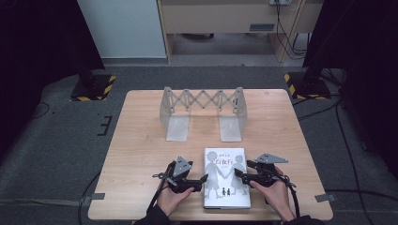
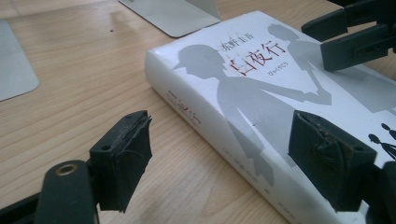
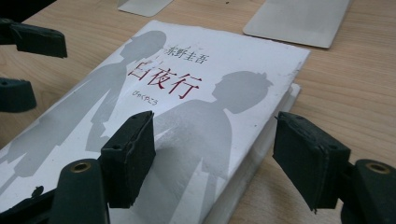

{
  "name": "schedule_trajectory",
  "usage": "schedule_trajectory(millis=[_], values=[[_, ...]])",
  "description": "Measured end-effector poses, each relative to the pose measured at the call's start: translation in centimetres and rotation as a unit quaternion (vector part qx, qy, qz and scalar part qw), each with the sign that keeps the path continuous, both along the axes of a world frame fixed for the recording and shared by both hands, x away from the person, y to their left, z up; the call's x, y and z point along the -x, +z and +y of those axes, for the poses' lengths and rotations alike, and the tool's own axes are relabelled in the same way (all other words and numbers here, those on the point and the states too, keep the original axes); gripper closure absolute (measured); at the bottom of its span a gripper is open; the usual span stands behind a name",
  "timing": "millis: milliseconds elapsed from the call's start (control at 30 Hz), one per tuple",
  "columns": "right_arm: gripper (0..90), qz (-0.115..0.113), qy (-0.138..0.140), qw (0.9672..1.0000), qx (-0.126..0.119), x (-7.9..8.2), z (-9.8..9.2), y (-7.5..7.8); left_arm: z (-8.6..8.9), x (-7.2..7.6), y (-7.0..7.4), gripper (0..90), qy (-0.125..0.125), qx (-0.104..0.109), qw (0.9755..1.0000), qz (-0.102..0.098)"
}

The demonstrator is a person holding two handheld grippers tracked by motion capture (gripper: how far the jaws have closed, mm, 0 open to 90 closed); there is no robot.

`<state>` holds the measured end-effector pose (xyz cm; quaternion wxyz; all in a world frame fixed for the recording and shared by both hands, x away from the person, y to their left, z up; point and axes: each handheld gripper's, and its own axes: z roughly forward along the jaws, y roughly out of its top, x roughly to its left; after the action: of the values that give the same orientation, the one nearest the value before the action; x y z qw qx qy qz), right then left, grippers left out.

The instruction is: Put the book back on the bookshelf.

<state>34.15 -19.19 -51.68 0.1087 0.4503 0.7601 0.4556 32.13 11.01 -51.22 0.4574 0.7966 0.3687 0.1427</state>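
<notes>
A white book point(image 1: 226, 178) with grey silhouettes and a red title lies flat near the front edge of the wooden table point(image 1: 141, 140). My left gripper point(image 1: 202, 179) is at its spine side and open. In the left gripper view point(image 2: 226, 161) one pad hangs over the bare wood and the other over the cover of the book point(image 2: 261, 84), neither pressing. My right gripper point(image 1: 238, 174) is at the book's opposite edge, also open. In the right gripper view point(image 3: 219, 161) one pad hovers above the cover point(image 3: 187, 93) and the other above the table beside the pages.
An extendable metal book rack point(image 1: 202, 112) with two flat base plates stands at the table's middle back. Its plates show in the left gripper view point(image 2: 177, 14) and the right gripper view point(image 3: 299, 18). Two stands with hazard-striped bases point(image 1: 94, 86) flank the table on the floor.
</notes>
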Motion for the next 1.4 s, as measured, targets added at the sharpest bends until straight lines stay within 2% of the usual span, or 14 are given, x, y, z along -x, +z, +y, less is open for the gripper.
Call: schedule_trajectory(millis=[133,367,433,500,567,767,900,1033,1100,1233,1400], values=[[27.9,0.000,-0.002,1.0000,-0.006,0.0,0.2,-0.2,-0.7,0.0,-0.4,18.1,-0.006,-0.009,0.9999,0.007],[25.4,0.004,-0.003,0.9998,-0.020,-0.2,0.2,-0.6,-1.1,-0.5,-0.9,11.0,0.001,0.009,0.9997,0.022],[25.4,0.014,-0.002,0.9994,-0.032,-0.3,0.2,-0.8,-1.0,-0.6,-1.1,8.9,0.004,0.017,0.9994,0.028],[24.9,0.019,0.002,0.9990,-0.039,-0.3,0.3,-0.9,-1.0,-0.6,-1.2,6.1,0.007,0.017,0.9995,0.026],[24.9,0.019,0.003,0.9992,-0.036,-0.4,0.3,-0.8,-1.0,-0.7,-1.3,4.6,0.008,0.018,0.9995,0.024],[25.7,0.003,0.011,0.9997,-0.023,-0.4,0.3,-0.2,-0.9,-0.8,-1.4,1.4,0.014,0.023,0.9992,0.029],[26.9,-0.016,0.011,0.9995,-0.027,-0.5,0.2,0.4,-0.8,-0.8,-1.3,1.4,0.008,0.023,0.9995,0.020],[26.9,-0.027,0.009,0.9989,-0.037,-0.8,0.5,1.1,-0.7,-0.8,-1.3,1.8,0.008,0.032,0.9992,0.022],[26.9,-0.028,0.008,0.9985,-0.047,-0.9,0.8,1.4,-0.7,-0.7,-1.2,2.9,0.009,0.031,0.9992,0.024],[26.3,-0.030,0.011,0.9983,-0.049,-1.0,1.2,1.8,-0.6,-0.6,-1.0,4.8,0.009,0.030,0.9991,0.029],[26.5,-0.026,0.010,0.9977,-0.061,-1.1,1.4,1.9,-0.5,-0.5,-0.9,4.7,0.009,0.027,0.9993,0.025]])
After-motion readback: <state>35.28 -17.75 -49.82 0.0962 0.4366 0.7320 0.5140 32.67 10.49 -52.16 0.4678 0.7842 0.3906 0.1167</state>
